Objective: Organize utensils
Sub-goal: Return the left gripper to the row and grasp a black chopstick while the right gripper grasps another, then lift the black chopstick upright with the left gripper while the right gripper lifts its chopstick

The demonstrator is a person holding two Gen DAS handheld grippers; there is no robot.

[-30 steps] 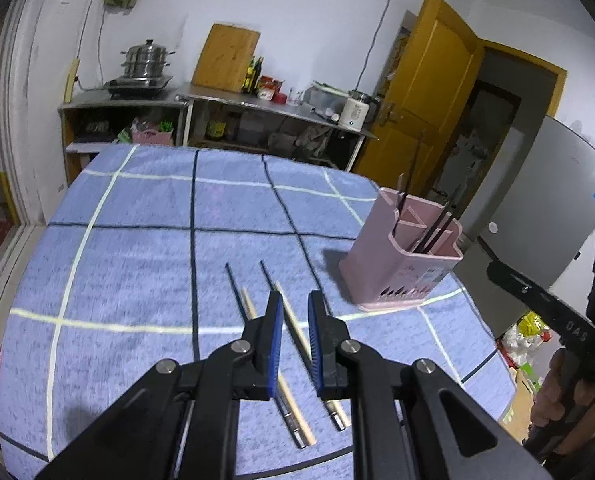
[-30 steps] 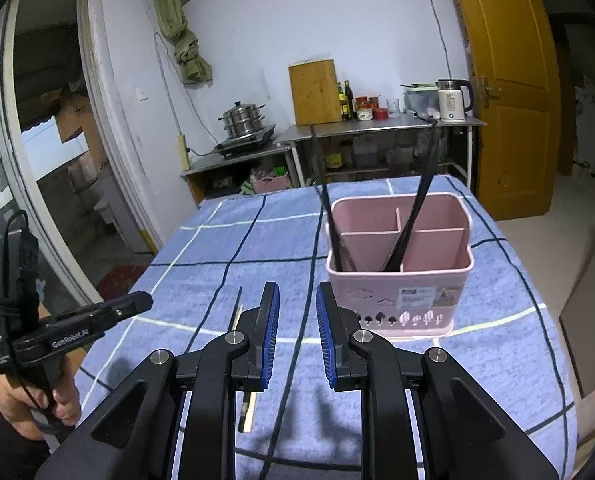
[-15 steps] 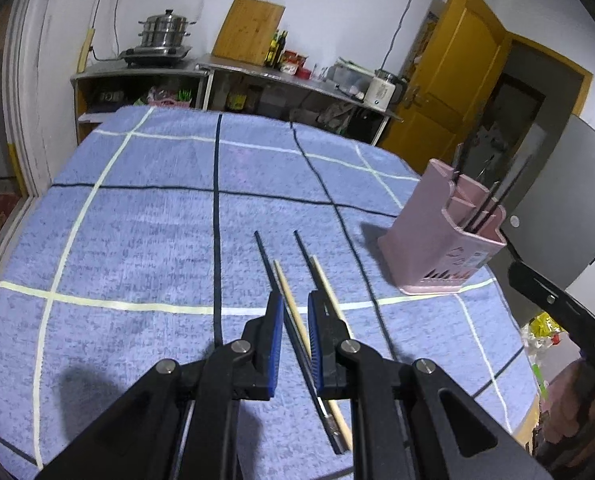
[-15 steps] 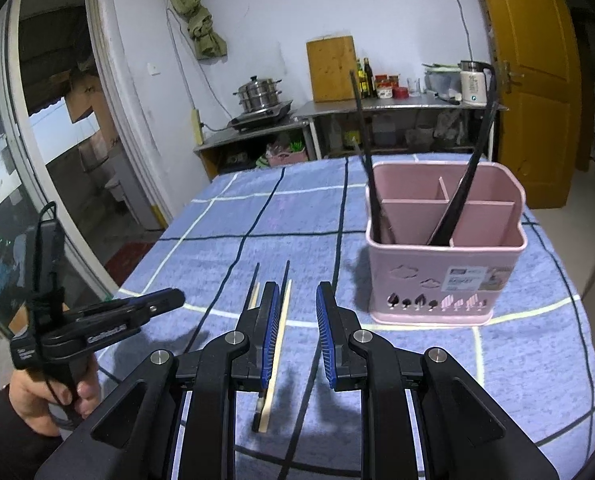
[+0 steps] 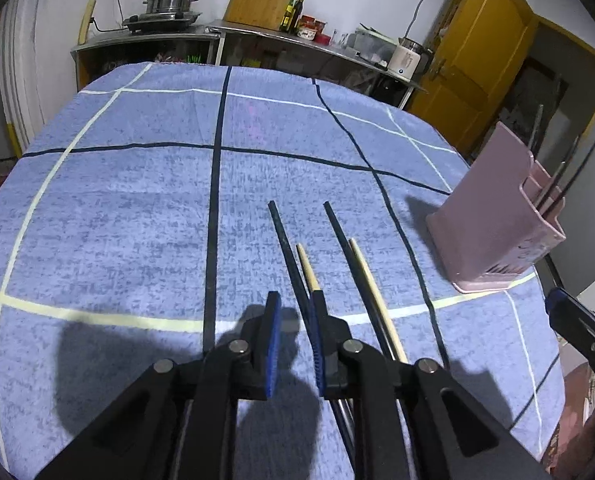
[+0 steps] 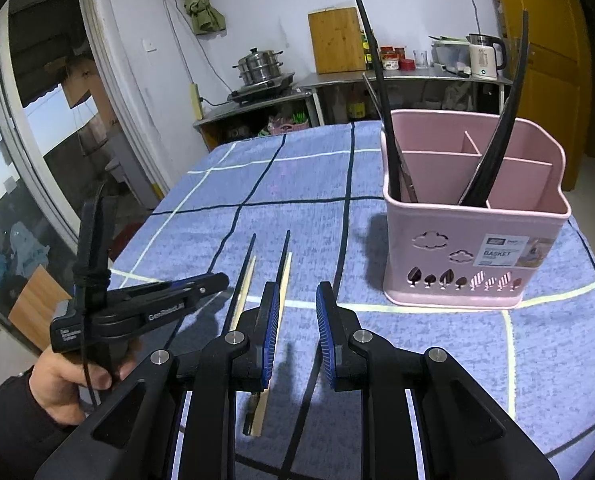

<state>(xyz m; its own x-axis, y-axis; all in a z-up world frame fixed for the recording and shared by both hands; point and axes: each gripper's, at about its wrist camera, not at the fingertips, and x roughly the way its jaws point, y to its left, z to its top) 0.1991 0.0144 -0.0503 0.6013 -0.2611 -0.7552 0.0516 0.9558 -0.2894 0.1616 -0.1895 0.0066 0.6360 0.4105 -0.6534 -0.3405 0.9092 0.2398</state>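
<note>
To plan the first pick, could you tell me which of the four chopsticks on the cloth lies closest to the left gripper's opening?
The black chopstick farthest from the pink basket: it runs straight towards the gap of the left gripper, whose jaws are opening and hold nothing; the others lie further right.

gripper (image 5: 293, 308): black | pads: blue, ribbed | screws: silver | sleeve (image 6: 1, 428): dark

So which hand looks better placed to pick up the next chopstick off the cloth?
Probably the left. Its tongs sit just above the black chopstick and the wooden one, and are opening, with nothing gripped. The right tongs hang nearer the pink basket, with the chopsticks off to their side.
</note>
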